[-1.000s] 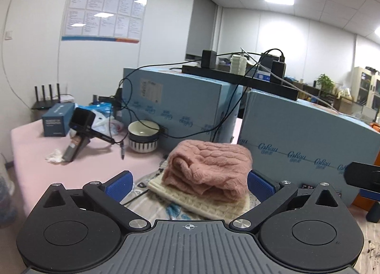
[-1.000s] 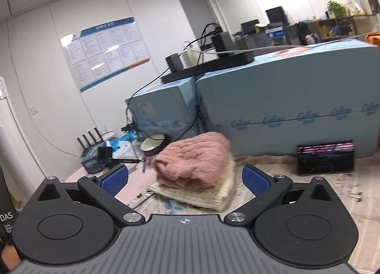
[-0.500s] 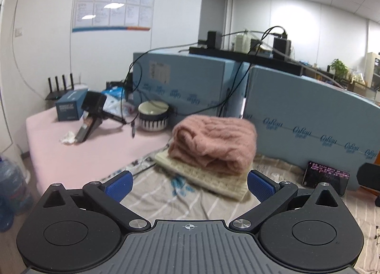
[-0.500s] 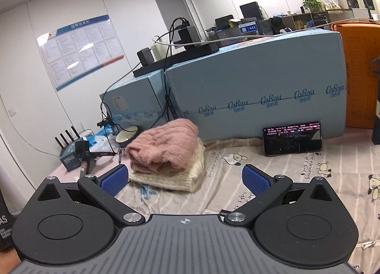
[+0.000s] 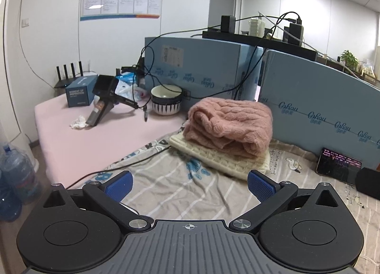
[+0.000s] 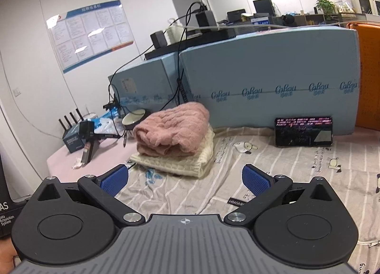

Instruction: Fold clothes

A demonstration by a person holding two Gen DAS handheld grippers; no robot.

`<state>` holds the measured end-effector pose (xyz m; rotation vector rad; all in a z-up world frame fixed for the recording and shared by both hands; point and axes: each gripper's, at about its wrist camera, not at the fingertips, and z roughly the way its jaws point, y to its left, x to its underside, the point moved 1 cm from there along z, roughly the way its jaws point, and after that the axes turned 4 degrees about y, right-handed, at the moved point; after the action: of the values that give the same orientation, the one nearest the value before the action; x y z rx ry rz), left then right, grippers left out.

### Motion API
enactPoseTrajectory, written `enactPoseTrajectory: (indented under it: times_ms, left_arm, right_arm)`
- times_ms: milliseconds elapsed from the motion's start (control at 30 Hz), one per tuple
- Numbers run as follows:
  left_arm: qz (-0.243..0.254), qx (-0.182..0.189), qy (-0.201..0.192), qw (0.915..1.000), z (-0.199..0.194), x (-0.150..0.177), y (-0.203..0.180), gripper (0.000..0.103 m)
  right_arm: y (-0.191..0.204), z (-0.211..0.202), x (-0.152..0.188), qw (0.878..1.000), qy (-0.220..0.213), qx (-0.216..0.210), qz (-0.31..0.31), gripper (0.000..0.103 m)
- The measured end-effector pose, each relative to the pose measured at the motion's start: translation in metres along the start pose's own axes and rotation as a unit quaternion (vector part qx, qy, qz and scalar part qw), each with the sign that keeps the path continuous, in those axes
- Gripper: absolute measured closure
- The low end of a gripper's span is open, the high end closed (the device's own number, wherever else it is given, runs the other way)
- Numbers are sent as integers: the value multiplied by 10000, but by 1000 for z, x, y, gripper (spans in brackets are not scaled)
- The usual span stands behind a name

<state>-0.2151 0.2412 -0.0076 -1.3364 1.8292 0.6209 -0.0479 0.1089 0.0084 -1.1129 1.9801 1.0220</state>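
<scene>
Where the clothes lie: a folded pink cable-knit sweater (image 5: 231, 124) (image 6: 171, 129) sits on top of a folded cream knitted sweater (image 5: 220, 157) (image 6: 180, 160), both on the striped cartoon-print sheet (image 5: 190, 186) (image 6: 296, 167).
Behind: pale blue foam boards (image 5: 315, 98) (image 6: 273, 79) stand upright just behind the stack; a black phone with a lit screen (image 5: 338, 164) (image 6: 304, 131) leans against one.
To the side: a black-and-white striped ceramic bowl (image 5: 166, 99) (image 6: 134, 118) and a black handheld camera (image 5: 103, 98) rest on the pink bench (image 5: 78, 141); a black cable (image 5: 133, 161) runs across the sheet.
Left fingers (image 5: 188, 183): blue pads spread wide, holding nothing, short of the stack.
Right fingers (image 6: 185, 180): likewise spread wide and empty, above the sheet.
</scene>
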Motion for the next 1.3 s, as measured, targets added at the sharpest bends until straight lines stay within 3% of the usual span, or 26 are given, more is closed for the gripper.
enactPoseTrajectory:
  times_ms: [400, 833, 1300]
  left_arm:
    - [95, -69, 156, 9998, 16, 8, -4, 0]
    - [74, -419, 161, 9990, 21, -4, 5, 0]
    - [145, -277, 146, 9994, 27, -6, 8, 0]
  right_arm:
    - [2, 22, 5, 9995, 64, -69, -313, 0]
    - [8, 40, 5, 9982, 278, -308, -443, 0]
    - [10, 47, 4, 9982, 295, -255, -445, 0]
